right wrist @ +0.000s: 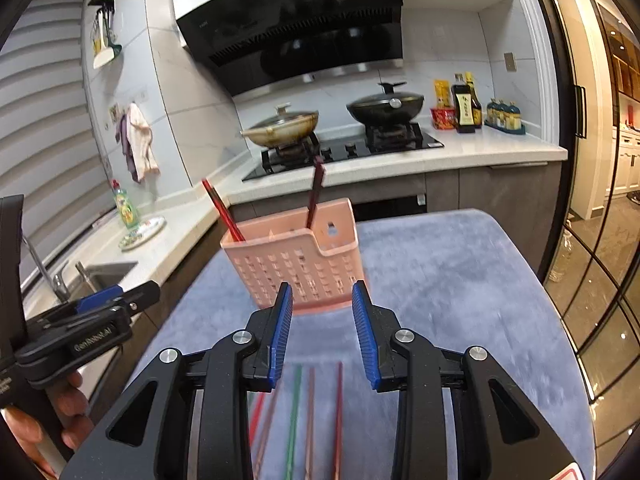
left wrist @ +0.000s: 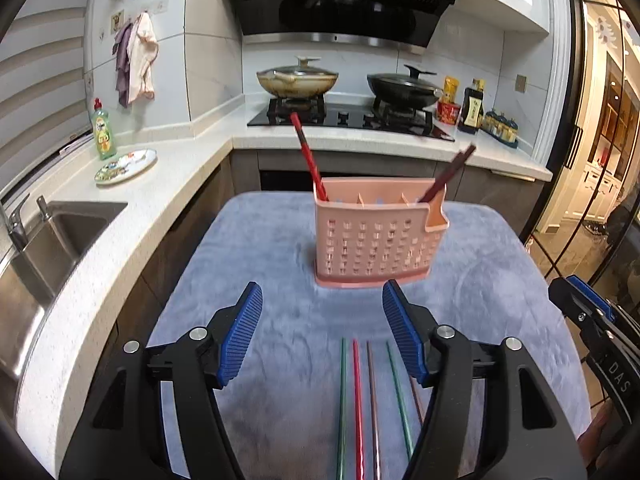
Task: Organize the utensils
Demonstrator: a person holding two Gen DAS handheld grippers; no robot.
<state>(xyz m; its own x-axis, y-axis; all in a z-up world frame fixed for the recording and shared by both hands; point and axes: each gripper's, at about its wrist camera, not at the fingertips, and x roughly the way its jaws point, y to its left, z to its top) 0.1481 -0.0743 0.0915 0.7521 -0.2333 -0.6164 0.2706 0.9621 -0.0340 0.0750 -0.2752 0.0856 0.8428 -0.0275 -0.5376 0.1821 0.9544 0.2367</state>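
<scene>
- Both tongs hold nothing: the left gripper [left wrist: 322, 330] has its blue pads spread wide, and the right gripper [right wrist: 322, 330] has its pads set narrower but still apart, with only cloth showing between them
- Hidden or cut off: the loose chopsticks [left wrist: 358, 408] run out of the frame at 6 o'clock in both views, so their near ends cannot be seen; one brown stick at the 4 o'clock side of the left view slips behind the right-hand finger [left wrist: 404, 338] of the left gripper
- Motion blur softens the chopsticks in the right wrist view, and how many lie there is hard to tell; green, red and brown ones can be made out
- Inside of the pink caddy [left wrist: 372, 242] is mostly screened by its perforated front wall, so where the standing sticks rest cannot be seen
- Pose: both grippers tilt downward over the blue-grey cloth [left wrist: 256, 240]; the right gripper's tip shows at 3 o'clock in the left view, and a hand [right wrist: 60, 420] gripping the left tool shows at 8 o'clock in the right view
- Loose chopsticks lie on the cloth side by side at 6 o'clock, below and between the left pads, not touched
- Caddy stands upright at 12 o'clock beyond both sets of pads, apart from them
- A red chopstick [left wrist: 308, 156] leans toward 11 o'clock out of the caddy's left end, and a dark brown chopstick [left wrist: 450, 174] leans toward 1 o'clock from its right end
</scene>
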